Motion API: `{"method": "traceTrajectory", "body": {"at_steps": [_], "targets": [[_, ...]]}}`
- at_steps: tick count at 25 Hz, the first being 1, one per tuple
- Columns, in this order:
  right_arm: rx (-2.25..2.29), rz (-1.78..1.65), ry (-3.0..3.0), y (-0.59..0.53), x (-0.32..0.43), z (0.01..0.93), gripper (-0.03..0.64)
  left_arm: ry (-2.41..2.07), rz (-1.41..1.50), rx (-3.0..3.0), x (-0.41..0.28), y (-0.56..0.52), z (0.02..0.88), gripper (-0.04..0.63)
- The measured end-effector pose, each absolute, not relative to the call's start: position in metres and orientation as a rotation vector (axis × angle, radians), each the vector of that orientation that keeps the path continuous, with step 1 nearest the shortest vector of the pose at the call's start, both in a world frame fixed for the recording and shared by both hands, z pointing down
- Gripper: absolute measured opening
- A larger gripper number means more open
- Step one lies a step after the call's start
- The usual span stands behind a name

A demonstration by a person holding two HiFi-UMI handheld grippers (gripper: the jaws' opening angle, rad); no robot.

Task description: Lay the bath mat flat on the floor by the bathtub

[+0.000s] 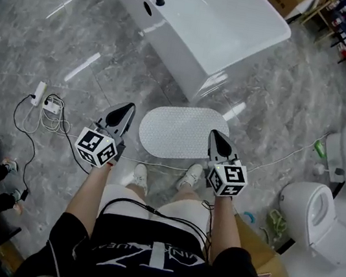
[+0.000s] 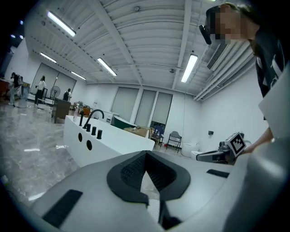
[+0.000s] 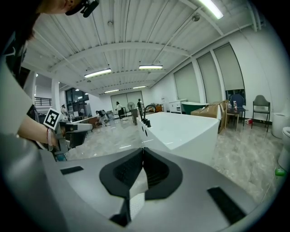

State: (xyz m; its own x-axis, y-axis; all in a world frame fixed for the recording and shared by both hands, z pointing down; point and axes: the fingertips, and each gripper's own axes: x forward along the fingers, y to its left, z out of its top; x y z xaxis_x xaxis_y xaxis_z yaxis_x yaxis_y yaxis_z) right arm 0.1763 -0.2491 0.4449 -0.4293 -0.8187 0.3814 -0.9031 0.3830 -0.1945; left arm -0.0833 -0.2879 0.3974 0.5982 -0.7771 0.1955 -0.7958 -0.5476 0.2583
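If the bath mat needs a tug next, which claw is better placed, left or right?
Right, slightly. From the head view, the right claw overlaps the bath mat at one end, while the left claw sits just off its edge. Both are shut and empty; the mat already looks flat.

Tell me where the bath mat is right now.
In the head view the bath mat lies flat on the floor at centre, between the bathtub and the person's shoes.
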Motion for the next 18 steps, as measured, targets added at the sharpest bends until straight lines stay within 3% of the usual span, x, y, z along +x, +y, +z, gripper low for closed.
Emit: {"method": "traceTrajectory", "body": {"at_steps": [18], "targets": [[1.550,0.464,-2.445,-0.232,0.186,0.348,0.026,-1.294,0.035,2.588,-0.068,-0.262,0.291,0.014]]}}
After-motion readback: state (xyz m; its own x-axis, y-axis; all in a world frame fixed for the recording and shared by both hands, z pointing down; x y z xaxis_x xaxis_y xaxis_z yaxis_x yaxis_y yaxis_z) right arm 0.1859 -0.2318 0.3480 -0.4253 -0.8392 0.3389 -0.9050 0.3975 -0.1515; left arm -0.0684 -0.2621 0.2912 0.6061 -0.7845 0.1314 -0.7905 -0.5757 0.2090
